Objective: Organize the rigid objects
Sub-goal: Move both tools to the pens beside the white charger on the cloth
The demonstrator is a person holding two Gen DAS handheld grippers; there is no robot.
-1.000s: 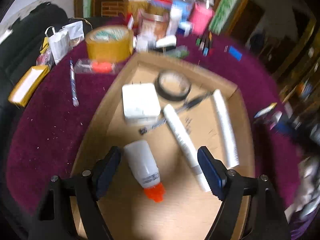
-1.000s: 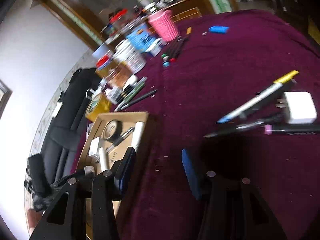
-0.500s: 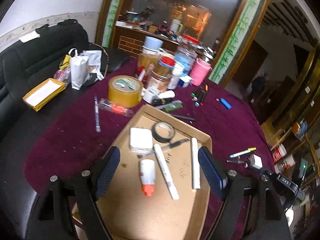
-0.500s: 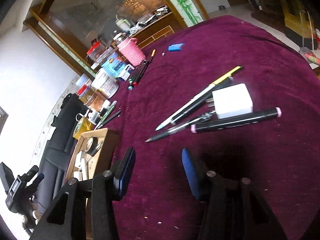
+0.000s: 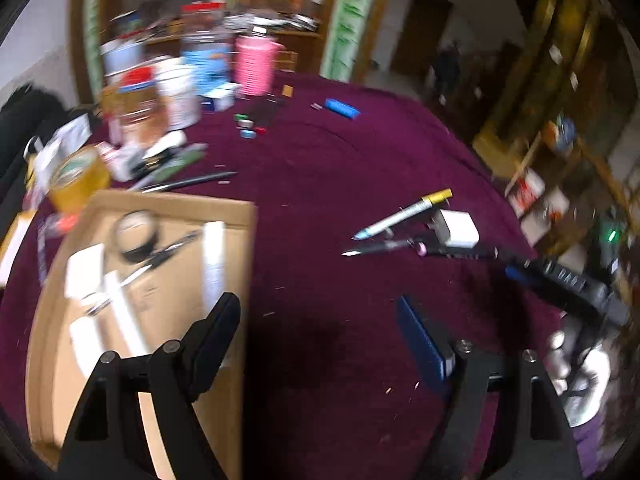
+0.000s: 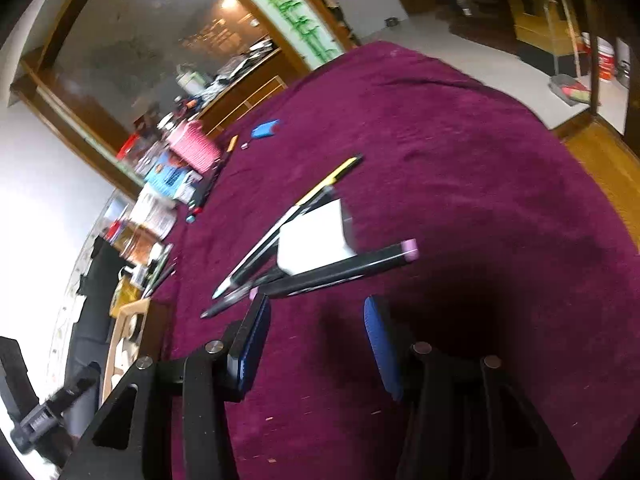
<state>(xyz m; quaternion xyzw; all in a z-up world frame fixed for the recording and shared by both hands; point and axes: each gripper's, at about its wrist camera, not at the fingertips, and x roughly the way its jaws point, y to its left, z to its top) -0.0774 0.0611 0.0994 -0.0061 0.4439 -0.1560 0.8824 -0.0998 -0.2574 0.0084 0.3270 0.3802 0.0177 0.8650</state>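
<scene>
Your left gripper [image 5: 320, 336] hangs over the maroon table [image 5: 328, 168] with its fingers [image 5: 424, 344] wide apart and nothing between them; only bare cloth shows in the gap. Its left finger overlaps the right edge of the cardboard tray [image 5: 240, 216], which sits at the left of that view. Inside the tray lie a roll of black tape [image 5: 138, 236], a white block [image 5: 84, 270] and several white tubes [image 5: 214, 260], all blurred.

Your right gripper [image 6: 316, 340] is lower, close to the cloth, its fingers [image 6: 380, 344] partly apart and gripping nothing. Just ahead of them is the loose cluster still out on the table: a black marker with pink caps [image 6: 340, 270] lying crosswise, its near end just beside the tip of the left finger, whether touching you cannot tell from this angle. Behind it sits a white charger block [image 6: 316, 240], and a yellow-capped pen [image 6: 296, 216] leans along its left side. A dark pen [image 6: 232, 304] lies beside them.

At the table's far edge stand a pink cup [image 5: 256, 64], jars and boxes. A blue eraser [image 5: 342, 108] lies alone on the cloth.
</scene>
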